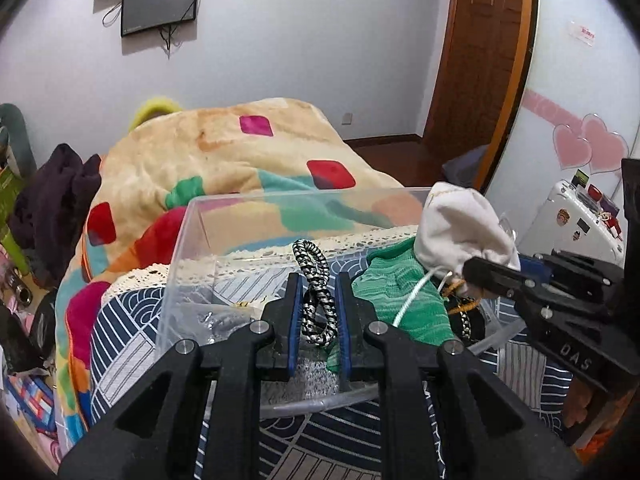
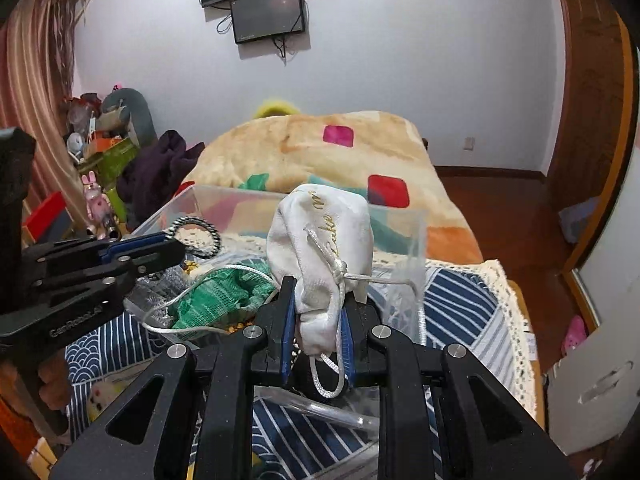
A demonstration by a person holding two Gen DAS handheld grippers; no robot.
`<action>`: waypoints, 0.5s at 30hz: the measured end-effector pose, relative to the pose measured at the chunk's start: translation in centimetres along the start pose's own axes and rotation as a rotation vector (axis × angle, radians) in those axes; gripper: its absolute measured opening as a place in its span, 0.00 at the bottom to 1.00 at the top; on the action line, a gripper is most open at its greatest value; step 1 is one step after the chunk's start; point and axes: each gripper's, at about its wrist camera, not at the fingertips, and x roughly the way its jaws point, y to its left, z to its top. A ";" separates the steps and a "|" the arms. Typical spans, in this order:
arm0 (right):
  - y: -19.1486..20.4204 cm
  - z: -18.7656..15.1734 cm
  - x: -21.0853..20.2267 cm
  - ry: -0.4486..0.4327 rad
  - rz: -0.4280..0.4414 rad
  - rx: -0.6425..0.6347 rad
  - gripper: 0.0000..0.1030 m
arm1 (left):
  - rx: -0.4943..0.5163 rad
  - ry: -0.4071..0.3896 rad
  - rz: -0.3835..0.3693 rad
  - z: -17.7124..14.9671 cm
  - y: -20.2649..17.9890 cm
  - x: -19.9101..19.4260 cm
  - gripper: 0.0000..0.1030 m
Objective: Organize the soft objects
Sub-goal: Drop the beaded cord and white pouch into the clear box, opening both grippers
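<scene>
My left gripper [image 1: 318,286] is shut on a black-and-white braided cord loop [image 1: 316,300] and holds it over a clear plastic box [image 1: 180,256] on the bed. My right gripper [image 2: 320,300] is shut on a white drawstring pouch [image 2: 320,236] with gold lettering, held above the box's right side. The pouch also shows in the left wrist view [image 1: 460,228], with the right gripper [image 1: 480,276] beside it. A green knitted cloth [image 1: 400,292] lies in the box, also seen in the right wrist view [image 2: 224,296]. The left gripper [image 2: 168,246] shows at the left there, with the cord loop [image 2: 198,236].
The box stands on a blue-and-white patterned cover [image 2: 460,304] with lace trim. Behind it lies a colourful blanket [image 1: 240,160]. A dark purple garment [image 1: 52,200] and clutter lie at the left. A white cabinet [image 1: 580,220] stands at the right. A wooden door [image 1: 480,60] is beyond.
</scene>
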 end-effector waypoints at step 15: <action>-0.1 0.1 -0.6 0.069 0.047 -0.034 0.33 | 0.045 -0.007 -0.009 -0.9 -1.2 -1.5 0.47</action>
